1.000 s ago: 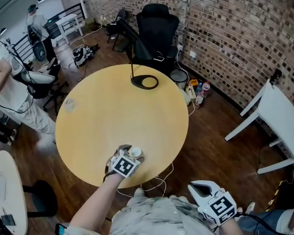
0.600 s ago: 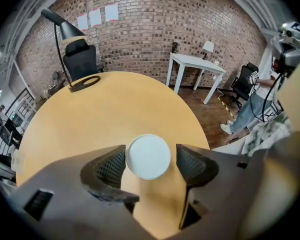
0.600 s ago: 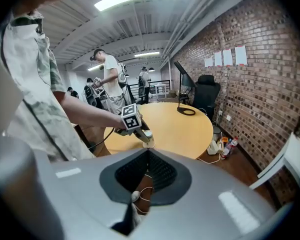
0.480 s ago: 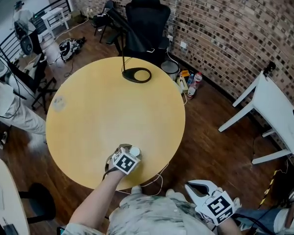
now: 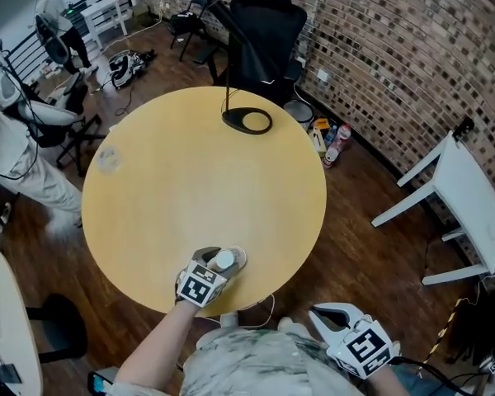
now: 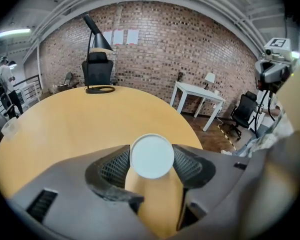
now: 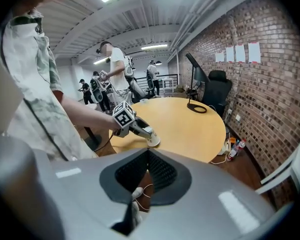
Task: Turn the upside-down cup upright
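A tan paper cup [image 5: 224, 260] stands upside down near the front edge of the round yellow table [image 5: 190, 172], its white base [image 6: 151, 155] facing up. My left gripper [image 5: 222, 258] reaches down over it. The jaws are closing with the cup between them, and both pads lie against its sides. From the right gripper view, the cup [image 7: 153, 142] sits at the tip of the left gripper [image 7: 149, 137]. My right gripper [image 5: 323, 313] hangs off the table at the lower right, its jaws [image 7: 147, 152] together with nothing in them.
A black lamp base [image 5: 247, 122] sits at the table's far edge, with a black office chair [image 5: 268, 44] behind it. A clear cup [image 5: 107, 159] lies at the table's left. A person [image 5: 16, 155] stands to the left. A white table [image 5: 478, 205] and bottles [image 5: 334, 151] are on the right.
My left gripper has sunk a little over the cup and drawn in around it. The cup stays in place. The right gripper has shifted slightly beside the table.
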`<state>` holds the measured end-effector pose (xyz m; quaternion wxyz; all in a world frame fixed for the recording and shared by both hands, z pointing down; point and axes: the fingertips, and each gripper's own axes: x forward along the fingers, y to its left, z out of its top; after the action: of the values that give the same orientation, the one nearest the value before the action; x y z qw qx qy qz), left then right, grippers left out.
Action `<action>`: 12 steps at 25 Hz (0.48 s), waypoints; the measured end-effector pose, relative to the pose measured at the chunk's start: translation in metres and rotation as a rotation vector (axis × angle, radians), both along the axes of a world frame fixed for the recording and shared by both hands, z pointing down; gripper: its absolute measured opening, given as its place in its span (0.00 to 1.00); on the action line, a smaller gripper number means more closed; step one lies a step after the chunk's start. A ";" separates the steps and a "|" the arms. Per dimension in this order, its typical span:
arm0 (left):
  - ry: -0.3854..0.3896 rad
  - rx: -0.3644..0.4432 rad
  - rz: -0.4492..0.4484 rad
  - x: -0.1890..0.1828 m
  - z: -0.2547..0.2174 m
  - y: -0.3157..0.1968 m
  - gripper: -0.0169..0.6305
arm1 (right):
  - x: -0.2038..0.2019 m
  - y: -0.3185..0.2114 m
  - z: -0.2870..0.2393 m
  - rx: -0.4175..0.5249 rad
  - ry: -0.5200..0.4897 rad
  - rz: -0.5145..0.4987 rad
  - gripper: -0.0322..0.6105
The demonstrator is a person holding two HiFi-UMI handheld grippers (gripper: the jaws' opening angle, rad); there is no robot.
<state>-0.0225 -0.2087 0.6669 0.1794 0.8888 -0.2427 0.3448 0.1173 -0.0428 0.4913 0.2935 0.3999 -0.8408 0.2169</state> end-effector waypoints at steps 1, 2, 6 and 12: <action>0.006 0.005 0.001 -0.005 0.001 0.003 0.44 | -0.003 -0.002 0.001 -0.002 0.003 -0.013 0.05; 0.011 0.007 0.001 -0.010 0.003 0.006 0.44 | -0.007 -0.004 0.001 -0.002 0.005 -0.024 0.05; 0.025 -0.007 0.009 -0.030 0.007 0.017 0.44 | -0.025 -0.012 0.001 -0.001 0.011 -0.058 0.05; -0.071 -0.040 0.071 -0.054 0.039 0.028 0.44 | -0.042 -0.016 0.003 -0.018 0.030 -0.086 0.05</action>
<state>-0.0766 -0.1807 0.7059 0.1762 0.8803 -0.2103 0.3870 0.0753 -0.0590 0.4947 0.3185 0.3640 -0.8507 0.2058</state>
